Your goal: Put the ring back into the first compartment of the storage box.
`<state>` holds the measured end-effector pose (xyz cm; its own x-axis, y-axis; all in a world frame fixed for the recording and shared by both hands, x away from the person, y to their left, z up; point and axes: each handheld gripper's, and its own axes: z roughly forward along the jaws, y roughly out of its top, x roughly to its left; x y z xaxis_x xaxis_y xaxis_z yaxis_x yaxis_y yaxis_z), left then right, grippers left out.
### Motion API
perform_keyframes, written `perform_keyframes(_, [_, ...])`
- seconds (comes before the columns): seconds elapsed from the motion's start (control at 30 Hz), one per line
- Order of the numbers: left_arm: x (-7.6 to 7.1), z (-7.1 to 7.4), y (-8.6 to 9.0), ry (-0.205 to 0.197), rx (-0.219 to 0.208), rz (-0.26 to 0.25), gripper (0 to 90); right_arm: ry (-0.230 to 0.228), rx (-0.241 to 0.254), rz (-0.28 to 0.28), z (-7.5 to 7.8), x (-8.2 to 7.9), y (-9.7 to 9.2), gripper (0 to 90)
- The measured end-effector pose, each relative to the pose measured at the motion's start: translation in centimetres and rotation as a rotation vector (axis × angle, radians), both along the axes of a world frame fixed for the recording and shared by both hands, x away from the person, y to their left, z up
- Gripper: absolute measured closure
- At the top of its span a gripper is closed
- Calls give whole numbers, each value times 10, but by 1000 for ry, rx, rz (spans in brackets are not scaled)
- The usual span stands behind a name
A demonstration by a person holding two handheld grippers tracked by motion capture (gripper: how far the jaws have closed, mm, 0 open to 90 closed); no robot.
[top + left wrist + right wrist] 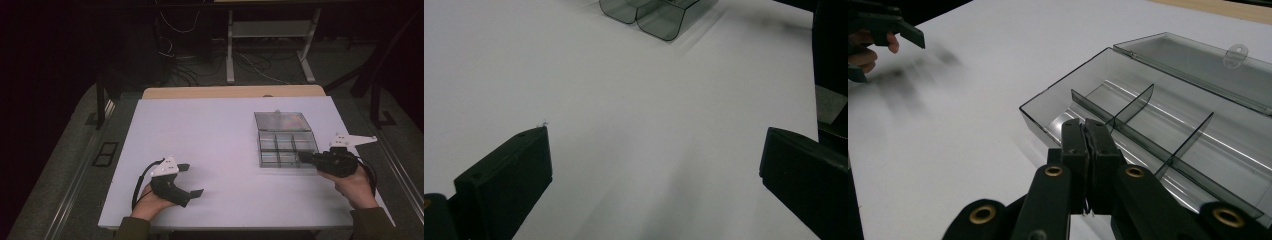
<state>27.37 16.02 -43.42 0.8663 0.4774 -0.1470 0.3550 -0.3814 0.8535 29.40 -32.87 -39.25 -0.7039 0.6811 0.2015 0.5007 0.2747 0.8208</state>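
Note:
A clear grey plastic organiser box [285,139] lies on the right half of the white table [210,130], its lid folded open behind it and its divided compartments empty. My right gripper [303,156] is shut with nothing visible between its jaws, its tips at the box's front right corner. In the right gripper view the shut jaws [1087,131] hover over the box's near compartment [1128,125]. My left gripper [192,180] rests open near the table's front left, nothing between its fingers [504,180]. The box's corner [659,15] appears far ahead in the left gripper view.
Beyond the table's far wooden edge [235,91] the dark floor holds cables and a white desk frame [270,45]. A metal rail [400,165] runs along the right side. The other hand's gripper [883,25] appears at the far left of the right gripper view.

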Motion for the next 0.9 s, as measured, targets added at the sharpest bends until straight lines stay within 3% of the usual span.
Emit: perform_keyframes(0.9, [0,0,-1,4,-5,-6,0,-8,2,-15,5,19,5,876])
